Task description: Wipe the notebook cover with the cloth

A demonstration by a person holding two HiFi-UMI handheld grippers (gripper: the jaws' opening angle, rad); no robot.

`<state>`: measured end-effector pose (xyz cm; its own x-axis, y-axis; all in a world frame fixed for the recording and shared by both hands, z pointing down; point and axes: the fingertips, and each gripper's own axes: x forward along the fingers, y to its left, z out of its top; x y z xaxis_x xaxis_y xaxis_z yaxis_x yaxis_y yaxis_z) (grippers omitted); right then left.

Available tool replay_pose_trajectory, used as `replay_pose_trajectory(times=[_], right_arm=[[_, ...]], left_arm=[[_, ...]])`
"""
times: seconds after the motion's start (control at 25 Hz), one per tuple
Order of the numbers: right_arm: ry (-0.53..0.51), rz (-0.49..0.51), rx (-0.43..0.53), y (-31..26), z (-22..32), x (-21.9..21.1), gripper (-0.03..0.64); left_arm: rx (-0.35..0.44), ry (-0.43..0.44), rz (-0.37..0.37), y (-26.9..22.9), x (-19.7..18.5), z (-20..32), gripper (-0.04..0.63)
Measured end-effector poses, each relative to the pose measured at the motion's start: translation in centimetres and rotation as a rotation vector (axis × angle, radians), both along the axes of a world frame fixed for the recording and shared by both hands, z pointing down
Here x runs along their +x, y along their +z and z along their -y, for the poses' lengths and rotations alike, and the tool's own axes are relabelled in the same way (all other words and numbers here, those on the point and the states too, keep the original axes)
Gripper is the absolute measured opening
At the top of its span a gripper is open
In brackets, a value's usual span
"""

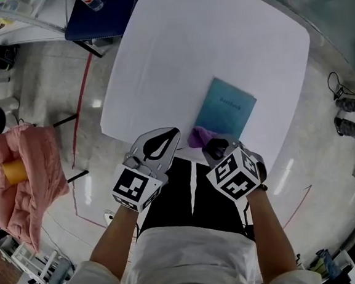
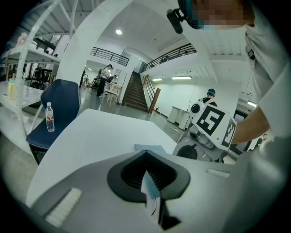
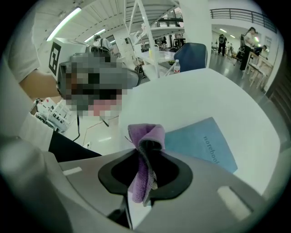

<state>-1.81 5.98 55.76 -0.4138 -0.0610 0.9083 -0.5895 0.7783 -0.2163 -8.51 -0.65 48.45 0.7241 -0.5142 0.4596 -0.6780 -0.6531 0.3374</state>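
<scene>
Just beyond the right tongs (image 3: 146,150), which pinch a bunched purple cloth (image 3: 145,132), the teal notebook (image 1: 225,108) lies flat on the worktop (image 1: 217,36); its near corner is by the cloth, though contact cannot be told. Wiping looks about to begin, so the next move calls for pressing the cloth onto the cover and sweeping across it. The left tongs (image 1: 172,132) are pressed together and hover beside the right, off the notebook.

White table (image 1: 158,59), blue chair (image 1: 102,18) beyond, water bottle (image 1: 90,0) on its seat
</scene>
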Motion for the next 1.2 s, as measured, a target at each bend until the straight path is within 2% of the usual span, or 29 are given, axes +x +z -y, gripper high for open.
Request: replay_pose_trajectory(times=[0.4,0.56,0.72,1.2], right_arm=[[0.036,0.137,0.192,-6.4,3.0,2.2,0.101],[0.099,0.235,0.280,-10.1,4.0,3.1,0.101],[0.107,0.332,0.360,-14.0,4.4,3.9,0.103],[0.203,0.475,0.433,-21.5,4.5,6.2,0.103]], left_arm=[[0.051,-0.002,0.004,-4.3,1.2,1.3,0.000],[0.074,0.004,0.010,-6.3,1.9,1.5,0.000],[0.093,0.017,0.011,-8.5,3.1,1.6,0.000],[0.143,0.035,0.016,-14.0,5.7,1.8,0.000]])
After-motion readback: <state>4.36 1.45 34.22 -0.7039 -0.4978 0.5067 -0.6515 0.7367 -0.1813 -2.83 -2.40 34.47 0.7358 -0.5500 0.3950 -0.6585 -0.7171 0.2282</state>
